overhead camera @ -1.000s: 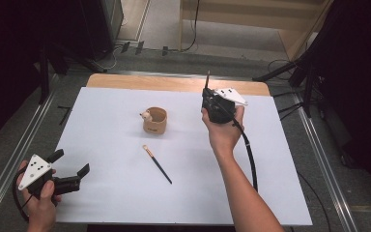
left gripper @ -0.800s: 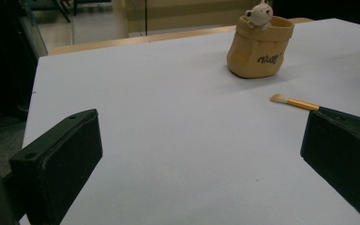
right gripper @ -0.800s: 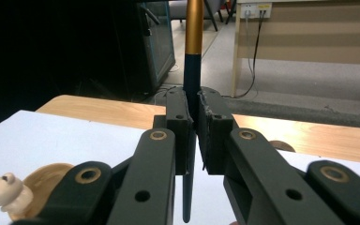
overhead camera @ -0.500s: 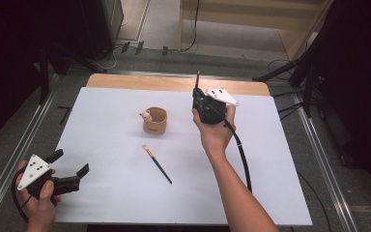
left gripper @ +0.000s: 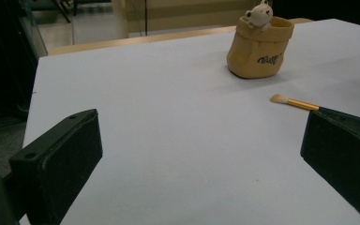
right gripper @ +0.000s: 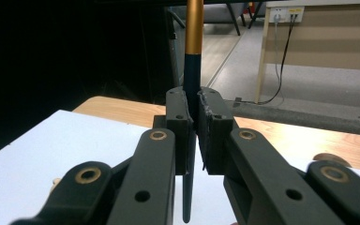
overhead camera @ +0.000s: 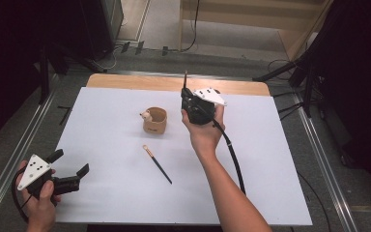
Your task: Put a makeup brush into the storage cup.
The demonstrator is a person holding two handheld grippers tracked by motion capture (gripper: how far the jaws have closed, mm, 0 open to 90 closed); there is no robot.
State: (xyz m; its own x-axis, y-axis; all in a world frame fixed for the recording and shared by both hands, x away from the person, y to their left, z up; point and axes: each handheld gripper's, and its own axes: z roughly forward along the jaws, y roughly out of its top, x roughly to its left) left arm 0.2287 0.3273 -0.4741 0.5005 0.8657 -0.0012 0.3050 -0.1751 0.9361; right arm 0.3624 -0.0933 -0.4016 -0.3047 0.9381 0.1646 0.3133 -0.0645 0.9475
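My right gripper (overhead camera: 186, 93) is raised over the far middle of the white table, just right of the tan cup (overhead camera: 154, 121). It is shut on a dark brush with a gold band (right gripper: 194, 28), which stands upright between the pads, its thin tip (overhead camera: 185, 77) rising above the jaws. The cup (left gripper: 258, 51) has a small white bear figure on its rim. A second brush (overhead camera: 157, 164) lies flat on the table in front of the cup, its bristle end (left gripper: 279, 98) toward the cup. My left gripper (overhead camera: 70, 162) rests at the near left corner, open, with nothing between its jaws (left gripper: 201, 154).
The white mat (overhead camera: 270, 159) covers the wooden table (overhead camera: 135, 81), whose far edge shows bare wood. Metal rails run along both sides. A black cable (overhead camera: 232, 154) trails from my right gripper along the forearm. Dark stands and cables sit on the floor beyond.
My right gripper has carried the upright brush leftward, closer to the cup. The left gripper, the cup and the lying brush have stayed in place.
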